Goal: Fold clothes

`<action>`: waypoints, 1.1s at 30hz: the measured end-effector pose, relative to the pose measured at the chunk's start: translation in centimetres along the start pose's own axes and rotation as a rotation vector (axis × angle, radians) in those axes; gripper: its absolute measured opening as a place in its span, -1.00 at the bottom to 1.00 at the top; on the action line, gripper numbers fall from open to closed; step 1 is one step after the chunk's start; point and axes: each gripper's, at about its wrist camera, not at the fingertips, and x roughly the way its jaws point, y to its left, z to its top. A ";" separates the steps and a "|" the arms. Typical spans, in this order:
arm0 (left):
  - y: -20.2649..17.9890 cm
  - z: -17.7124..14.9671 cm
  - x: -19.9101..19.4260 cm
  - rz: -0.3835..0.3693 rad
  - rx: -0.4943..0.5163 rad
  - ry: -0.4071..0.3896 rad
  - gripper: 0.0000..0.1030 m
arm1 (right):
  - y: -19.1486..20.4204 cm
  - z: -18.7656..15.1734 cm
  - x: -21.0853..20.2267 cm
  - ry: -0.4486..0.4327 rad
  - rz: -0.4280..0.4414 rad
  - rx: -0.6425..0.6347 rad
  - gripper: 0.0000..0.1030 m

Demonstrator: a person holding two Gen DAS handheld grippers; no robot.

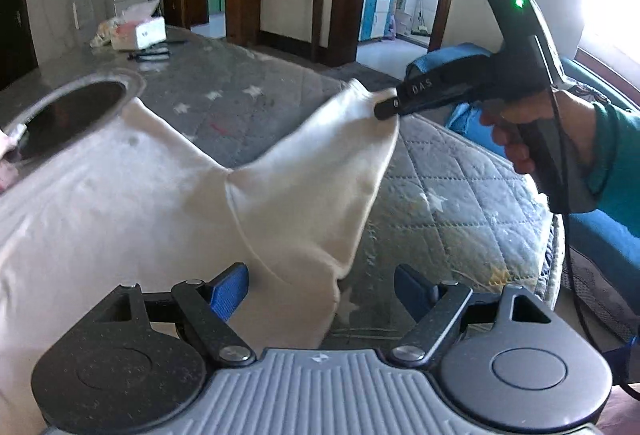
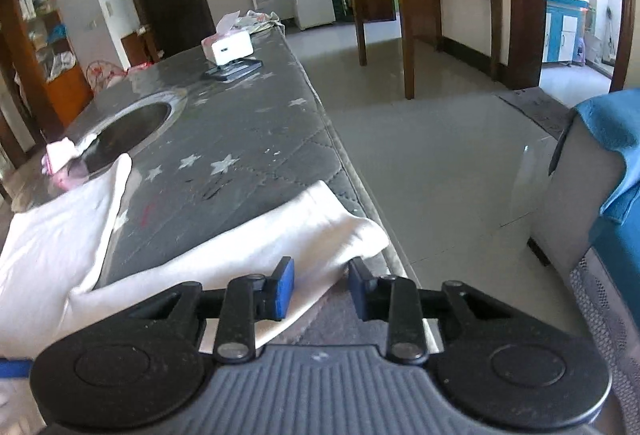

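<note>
A white garment (image 1: 120, 195) lies spread on a grey quilted table cover with stars (image 1: 460, 187). One sleeve (image 1: 320, 163) is lifted off the cover in a peak. My right gripper (image 1: 386, 109), held by a hand in a teal sleeve (image 1: 616, 163), is shut on that sleeve's end. In the right wrist view the sleeve (image 2: 320, 227) runs between the right gripper's (image 2: 322, 287) blue pads at the table's right edge. My left gripper (image 1: 322, 291) hovers open over the garment's near part, where the sleeve joins the body, gripping nothing.
A round dark recess (image 1: 72, 111) is set in the table beyond the garment, with a pink item (image 2: 60, 155) at its rim. A tissue box (image 2: 232, 49) and dark flat things lie at the far end. A blue sofa (image 2: 612, 155) stands right of the table.
</note>
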 end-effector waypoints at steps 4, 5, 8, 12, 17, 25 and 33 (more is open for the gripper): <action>-0.5 -0.1 0.6 -0.008 0.003 0.005 0.63 | -1.0 -0.1 -0.1 -0.029 -0.022 0.014 -0.95; -0.5 0.0 0.7 -0.013 -0.002 0.003 0.65 | -1.4 0.0 -0.2 -0.031 -0.018 0.028 -0.95; -0.7 0.2 1.0 -0.026 -0.012 -0.001 0.72 | -2.1 -0.1 -0.3 -0.033 -0.004 0.060 -0.95; -0.7 0.4 1.2 -0.023 -0.001 0.001 0.73 | -3.3 -0.2 -0.4 -0.029 0.045 0.129 -0.89; -0.2 0.8 0.6 -0.022 -0.022 -0.012 0.73 | -4.2 0.0 -0.4 -0.045 0.052 0.181 -0.71; 0.6 1.2 0.1 0.000 -0.054 -0.028 0.74 | -4.4 0.4 0.0 -0.063 0.057 0.217 -0.57; 0.3 0.5 0.0 0.005 -0.051 -0.019 0.79 | -3.2 0.9 -0.4 -0.083 0.010 0.136 -0.92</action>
